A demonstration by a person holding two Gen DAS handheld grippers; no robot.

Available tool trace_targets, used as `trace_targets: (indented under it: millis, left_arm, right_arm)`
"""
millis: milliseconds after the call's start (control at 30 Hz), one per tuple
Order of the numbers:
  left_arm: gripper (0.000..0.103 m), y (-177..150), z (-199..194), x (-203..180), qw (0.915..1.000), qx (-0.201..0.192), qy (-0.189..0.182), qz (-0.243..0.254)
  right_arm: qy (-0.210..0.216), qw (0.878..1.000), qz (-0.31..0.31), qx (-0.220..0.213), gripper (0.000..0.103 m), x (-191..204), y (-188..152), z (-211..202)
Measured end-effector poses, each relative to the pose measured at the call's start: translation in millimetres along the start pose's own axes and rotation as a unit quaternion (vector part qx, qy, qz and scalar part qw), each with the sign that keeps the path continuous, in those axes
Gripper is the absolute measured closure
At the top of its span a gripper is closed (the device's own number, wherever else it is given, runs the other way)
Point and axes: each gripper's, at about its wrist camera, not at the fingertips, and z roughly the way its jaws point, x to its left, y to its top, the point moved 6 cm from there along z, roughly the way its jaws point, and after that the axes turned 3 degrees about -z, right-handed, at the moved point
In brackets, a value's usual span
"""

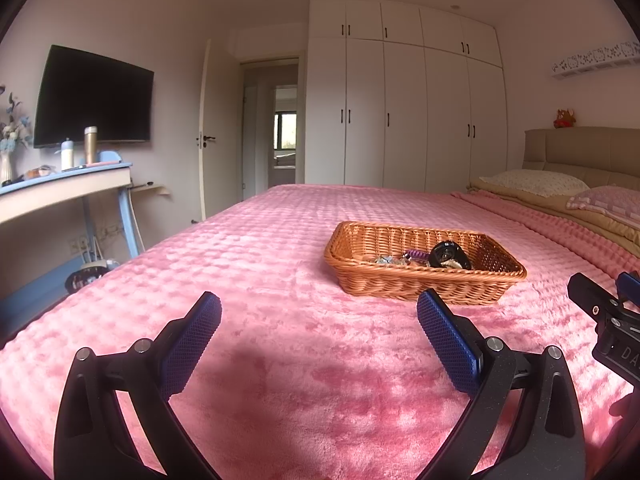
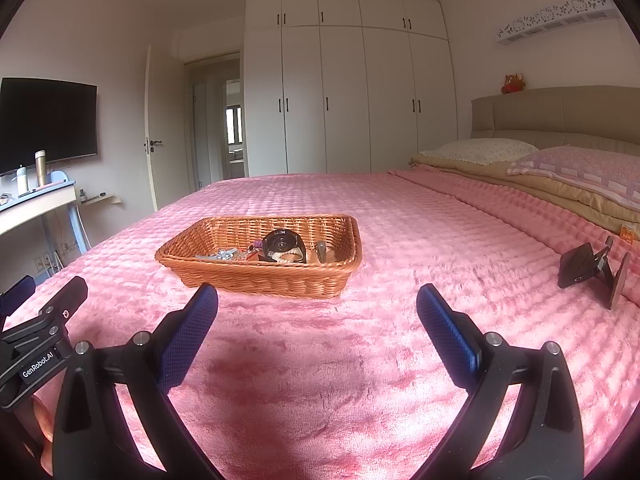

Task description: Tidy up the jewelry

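A brown wicker basket (image 1: pixel 416 284) (image 2: pixel 256 278) sits on the pink bedspread (image 1: pixel 280 280) (image 2: pixel 400 240). Inside lie a black round watch-like piece (image 1: pixel 448 255) (image 2: pixel 283 245), silvery jewelry (image 1: pixel 384 260) (image 2: pixel 226 255), a purple item (image 1: pixel 416 255) and a small ring-like piece (image 2: pixel 321 251). My left gripper (image 1: pixel 319 314) is open, hovering short of the basket, which lies ahead to the right. My right gripper (image 2: pixel 317 308) is open too, just before the basket's near edge. Nothing is between either pair of fingers. Each view catches the other gripper at its edge.
A dark stand-like object (image 2: pixel 592 272) lies on the bedspread at the right. Pillows (image 2: pixel 480 150) and a headboard (image 2: pixel 560 114) are at the far right. A desk (image 1: pixel 60 192) with bottles, a wall screen (image 1: pixel 94 98) and white wardrobes (image 1: pixel 400 112) lie beyond the bed.
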Motion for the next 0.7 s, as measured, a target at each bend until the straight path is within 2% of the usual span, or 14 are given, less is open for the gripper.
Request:
trace_targets:
  millis: [700]
  left_arm:
    - [0.008, -2.0, 1.0, -2.1, 1.0000, 0.002, -0.001, 0.002]
  right_arm:
    - [0.004, 1.000, 0.010, 0.007, 0.008, -1.7, -2.1, 2.2]
